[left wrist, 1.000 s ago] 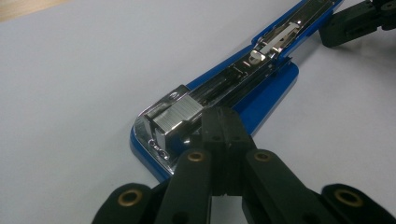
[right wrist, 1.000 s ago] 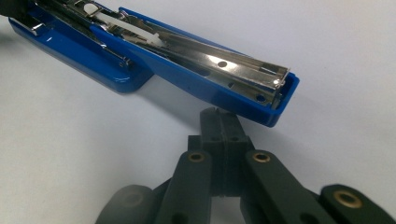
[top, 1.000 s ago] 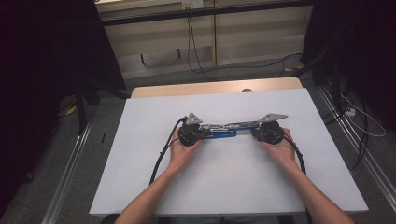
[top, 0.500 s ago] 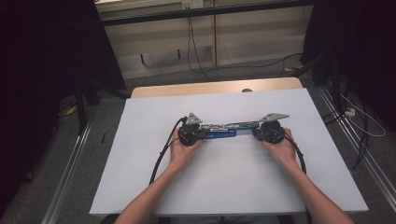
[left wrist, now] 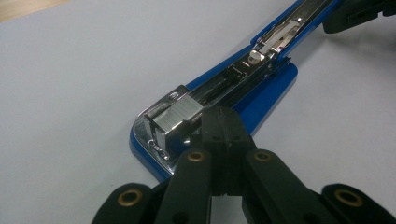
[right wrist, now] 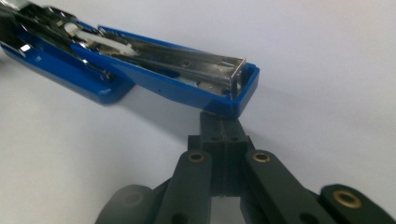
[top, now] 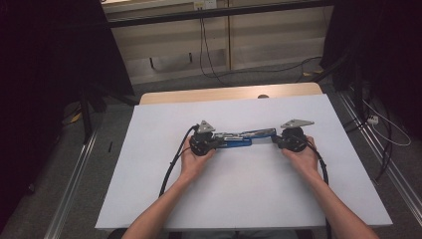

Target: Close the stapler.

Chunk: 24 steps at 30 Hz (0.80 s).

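Note:
A blue stapler (top: 238,139) lies swung open flat on the white table (top: 249,199), between my two grippers. My left gripper (top: 219,142) is shut, its tips (left wrist: 220,116) resting against the stapler's metal magazine (left wrist: 243,74), right beside a block of staples (left wrist: 180,114). My right gripper (top: 275,139) is shut too, with its tips (right wrist: 219,120) tucked just under the end of the blue cover arm (right wrist: 163,79). Nothing is clamped between either pair of jaws. A hand holds each gripper from below.
A wooden table edge (top: 224,93) shows beyond the white sheet. Cables (top: 204,50) run over the floor behind, and more cables (top: 383,129) lie at the right. A metal rail (top: 74,189) runs along the table's left side. Black cables trail from both grippers toward me.

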{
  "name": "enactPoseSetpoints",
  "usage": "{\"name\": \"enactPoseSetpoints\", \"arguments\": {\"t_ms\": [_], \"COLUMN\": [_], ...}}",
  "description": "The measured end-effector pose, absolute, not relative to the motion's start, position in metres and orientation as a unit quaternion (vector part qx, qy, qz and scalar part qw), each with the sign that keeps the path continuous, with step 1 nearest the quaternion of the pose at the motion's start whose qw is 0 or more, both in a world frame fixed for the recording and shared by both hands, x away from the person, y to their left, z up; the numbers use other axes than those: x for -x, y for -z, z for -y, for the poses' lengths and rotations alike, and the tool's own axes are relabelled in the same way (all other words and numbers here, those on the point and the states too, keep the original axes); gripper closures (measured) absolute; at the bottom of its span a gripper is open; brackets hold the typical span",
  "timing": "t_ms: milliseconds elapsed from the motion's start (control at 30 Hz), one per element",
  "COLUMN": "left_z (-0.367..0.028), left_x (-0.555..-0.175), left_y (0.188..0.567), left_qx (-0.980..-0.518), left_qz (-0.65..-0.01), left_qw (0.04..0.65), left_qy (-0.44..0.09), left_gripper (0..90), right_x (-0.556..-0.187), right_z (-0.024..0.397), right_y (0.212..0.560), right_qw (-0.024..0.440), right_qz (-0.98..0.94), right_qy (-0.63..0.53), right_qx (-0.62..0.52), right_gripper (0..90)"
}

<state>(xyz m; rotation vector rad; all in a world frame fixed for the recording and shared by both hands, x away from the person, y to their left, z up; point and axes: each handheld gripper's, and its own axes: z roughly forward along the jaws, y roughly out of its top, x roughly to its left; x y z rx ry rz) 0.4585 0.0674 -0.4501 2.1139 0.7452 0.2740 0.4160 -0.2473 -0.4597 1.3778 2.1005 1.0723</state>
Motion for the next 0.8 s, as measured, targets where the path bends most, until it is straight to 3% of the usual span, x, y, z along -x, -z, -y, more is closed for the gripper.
{"name": "enactPoseSetpoints", "arguments": {"t_ms": [800], "left_z": [-0.07], "left_x": [-0.459], "left_y": [0.45], "left_qx": [-0.843], "left_qz": [-0.306], "left_qw": [0.43], "left_qy": [-0.102], "left_gripper": [90.0], "right_x": [-0.415], "right_z": [0.242], "right_y": [0.449], "right_qw": [0.227], "right_qz": [-0.727], "right_qy": [-0.447], "right_qx": [-0.47], "right_gripper": [90.0]}}
